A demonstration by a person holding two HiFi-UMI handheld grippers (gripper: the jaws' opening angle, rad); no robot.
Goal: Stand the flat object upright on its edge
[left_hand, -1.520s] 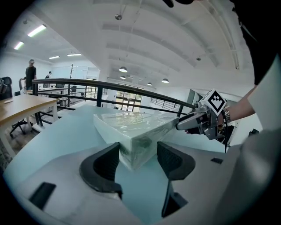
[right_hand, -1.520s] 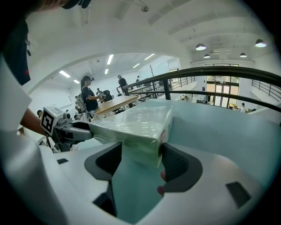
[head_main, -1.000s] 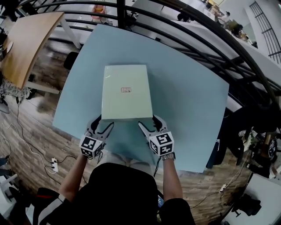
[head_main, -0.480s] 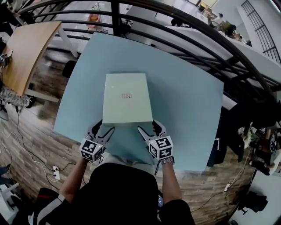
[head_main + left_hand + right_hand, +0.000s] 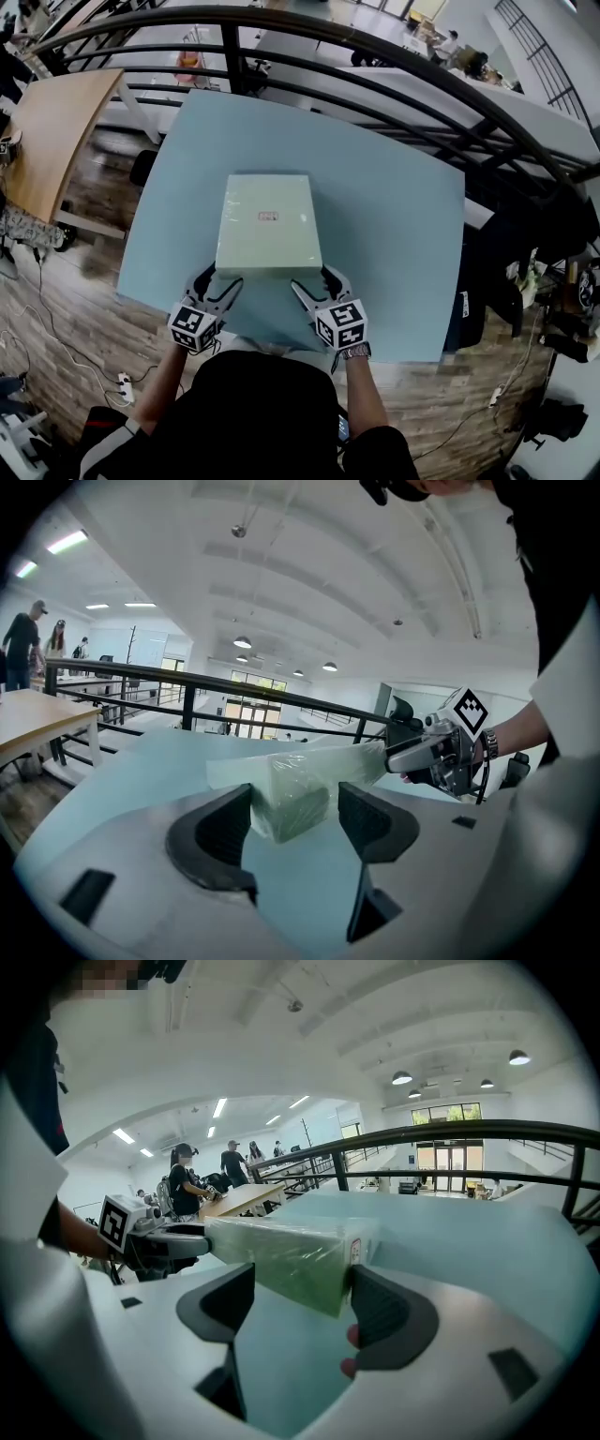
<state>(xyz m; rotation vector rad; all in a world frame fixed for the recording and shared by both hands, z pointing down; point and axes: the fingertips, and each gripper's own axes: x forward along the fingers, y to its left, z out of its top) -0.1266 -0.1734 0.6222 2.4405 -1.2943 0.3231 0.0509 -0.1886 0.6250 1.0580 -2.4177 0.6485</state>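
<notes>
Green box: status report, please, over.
Left gripper open; right gripper jaws just opened wider; a near corner between each pair. Green box not yet upright, near edge seems raised. Nothing in the way.

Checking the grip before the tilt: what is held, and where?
Nothing is clamped. The shrink-wrapped box has each near corner between open jaws: left gripper and right gripper, whose jaws have just been opening.

Black railing [image 5: 230, 56], wooden table [image 5: 52, 131], plank floor [image 5: 66, 309]
</notes>
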